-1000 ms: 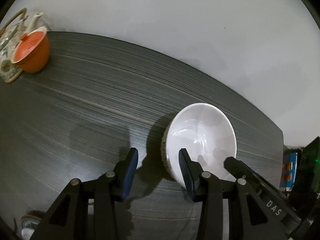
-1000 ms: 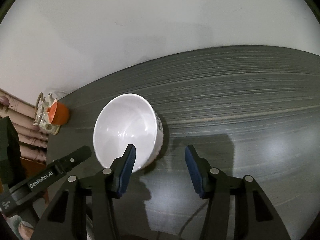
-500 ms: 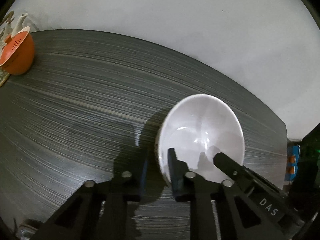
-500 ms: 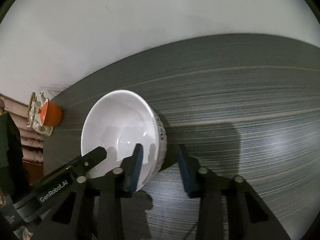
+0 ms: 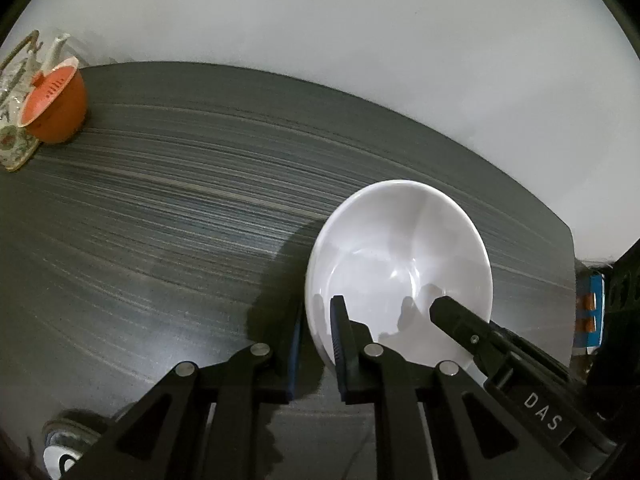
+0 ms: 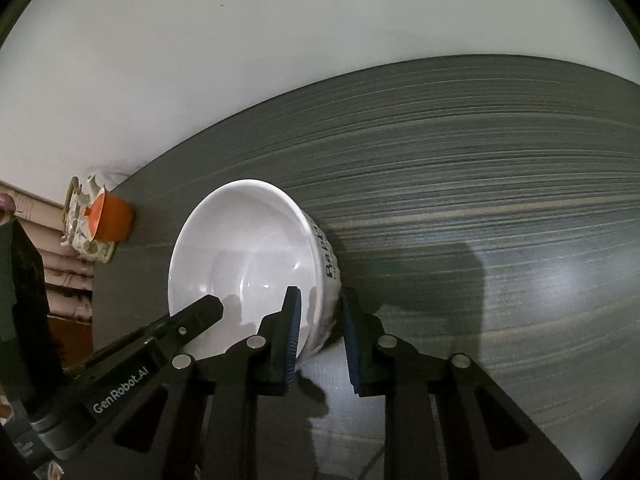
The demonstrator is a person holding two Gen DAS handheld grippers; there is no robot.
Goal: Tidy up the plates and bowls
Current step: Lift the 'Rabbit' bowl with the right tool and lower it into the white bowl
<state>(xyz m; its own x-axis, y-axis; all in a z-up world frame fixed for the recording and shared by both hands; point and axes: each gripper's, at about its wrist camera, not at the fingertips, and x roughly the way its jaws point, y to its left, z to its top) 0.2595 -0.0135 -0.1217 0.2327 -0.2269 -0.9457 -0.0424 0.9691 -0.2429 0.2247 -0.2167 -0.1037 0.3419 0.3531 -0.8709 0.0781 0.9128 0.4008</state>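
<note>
here, both grippers' fingers (image 5: 346, 344) pinching bowl (image 5: 400, 256) rim

Both wrist views steeply down, close, sharing bowl (image 5: 400, 264)

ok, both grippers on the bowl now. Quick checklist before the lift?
1. Left gripper clamped on the bowl rim, one finger inside, one outside: ok.
2. Right gripper clamped on the opposite rim likewise: ok.
3. Jaws have just closed on the wall; grip firmness: cannot tell.
4. Bowl empty: ok.
5. Bowl level: looks tilted in the right view, cannot tell.
6. Table around the bowl free; orange strainer and teapot far off at the corner: ok.
</note>
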